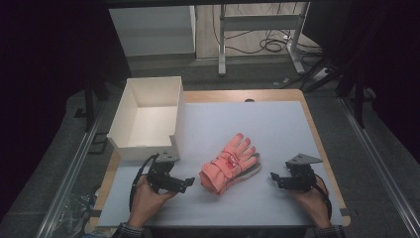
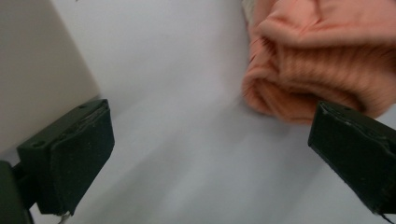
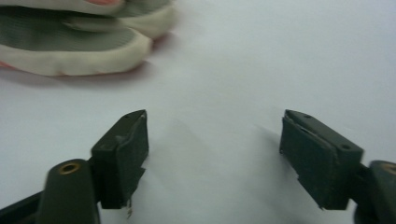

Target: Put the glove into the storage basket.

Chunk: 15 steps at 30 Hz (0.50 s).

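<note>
A pair of soft knitted gloves (image 1: 231, 163), salmon-pink with a ribbed cuff and a grey-and-cream palm side, lies near the middle of the bench (image 1: 277, 124), toward its near edge, its long axis slanting so the fingers point to the far right corner and the cuff to the near left. The left hand-held gripper (image 1: 187, 182) rests just beside the cuff with its jaws spread wide and nothing in them, and the right hand-held gripper (image 1: 275, 179) sits near the gloves' palm side, likewise wide and holding nothing. A stiff white rectangular box (image 1: 143, 119), open on top, stands at the bench's far left corner.

Pale-topped table (image 1: 277, 124): white box (image 1: 148, 116), seemingly paired pink gloves (image 1: 229, 164).
</note>
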Each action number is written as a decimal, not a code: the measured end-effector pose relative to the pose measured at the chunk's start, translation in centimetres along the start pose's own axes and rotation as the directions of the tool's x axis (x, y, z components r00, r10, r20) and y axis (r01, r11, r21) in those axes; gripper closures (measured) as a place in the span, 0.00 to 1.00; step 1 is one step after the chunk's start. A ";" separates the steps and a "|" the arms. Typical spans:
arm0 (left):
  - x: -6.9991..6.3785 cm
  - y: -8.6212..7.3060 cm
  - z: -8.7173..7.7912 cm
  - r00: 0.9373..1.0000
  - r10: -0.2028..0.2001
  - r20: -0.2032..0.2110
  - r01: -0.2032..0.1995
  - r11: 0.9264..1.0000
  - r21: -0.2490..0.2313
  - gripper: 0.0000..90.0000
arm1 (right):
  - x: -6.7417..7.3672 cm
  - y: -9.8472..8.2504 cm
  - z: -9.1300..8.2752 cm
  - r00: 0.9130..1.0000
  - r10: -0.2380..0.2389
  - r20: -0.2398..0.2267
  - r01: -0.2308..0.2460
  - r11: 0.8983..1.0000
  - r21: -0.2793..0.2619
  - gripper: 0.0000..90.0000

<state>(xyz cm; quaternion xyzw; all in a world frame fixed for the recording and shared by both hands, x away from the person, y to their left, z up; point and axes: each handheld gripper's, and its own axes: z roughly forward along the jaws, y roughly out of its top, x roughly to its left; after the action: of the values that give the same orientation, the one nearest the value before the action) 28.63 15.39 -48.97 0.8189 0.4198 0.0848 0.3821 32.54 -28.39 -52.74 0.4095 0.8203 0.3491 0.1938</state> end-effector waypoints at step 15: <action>-3.4 5.8 -0.3 0.994 0.087 0.064 -0.092 0.993 0.070 0.00 | -0.3 -0.1 0.3 1.000 -0.010 0.015 0.009 1.000 0.027 0.14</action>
<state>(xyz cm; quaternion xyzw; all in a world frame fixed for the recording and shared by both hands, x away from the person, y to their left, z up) 29.96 10.95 -44.17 0.8525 0.3737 0.0614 0.3603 32.89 -28.56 -52.98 0.4109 0.8254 0.3339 0.1960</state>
